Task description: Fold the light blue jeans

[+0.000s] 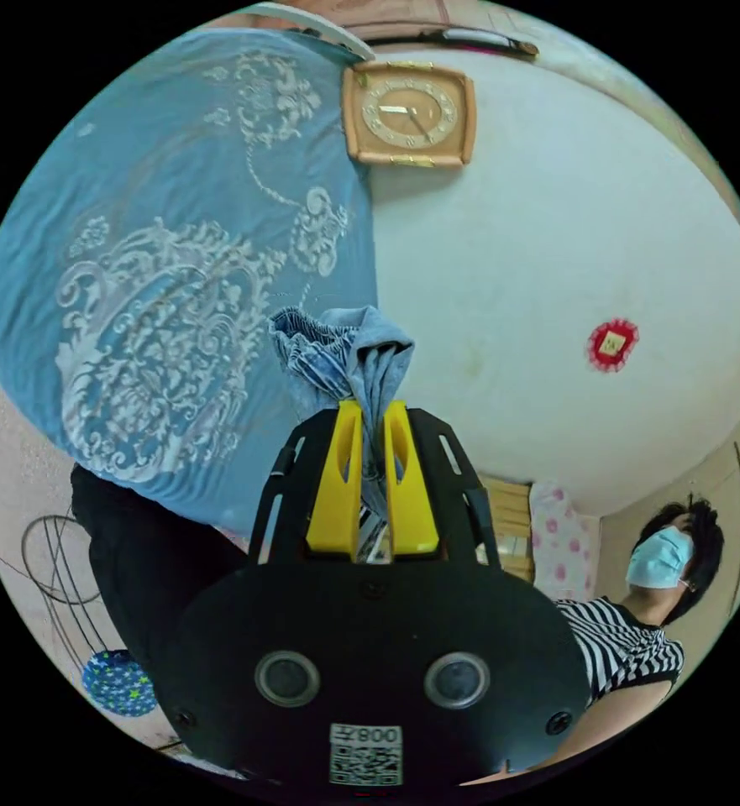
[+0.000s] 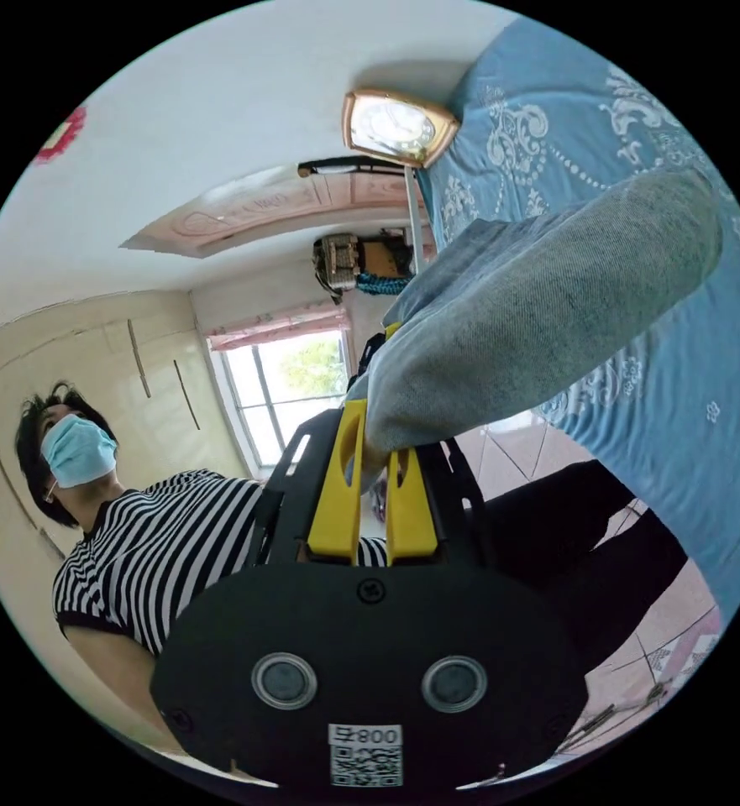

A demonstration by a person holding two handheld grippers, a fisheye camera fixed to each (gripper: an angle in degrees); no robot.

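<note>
Left gripper view: the left gripper [image 1: 373, 411] pinches a bunched, elasticated edge of the light blue jeans [image 1: 349, 353], raised before the blue patterned sheet [image 1: 160, 252]. Right gripper view: the right gripper [image 2: 376, 420] clamps a denim fold [image 2: 537, 311]. Keep both pinches firm and level, judging tension evenly before lowering.

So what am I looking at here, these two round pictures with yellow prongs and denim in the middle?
Each picture comes from a fisheye camera riding on a hand-held gripper; there is no robot arm, a person holds both. In the left gripper view, the left gripper has its yellow jaws closed on a bunched part of the light blue jeans. In the right gripper view, the right gripper pinches another part of the same jeans. Behind hangs a patterned blue cloth, with a wall clock beside it.
</note>
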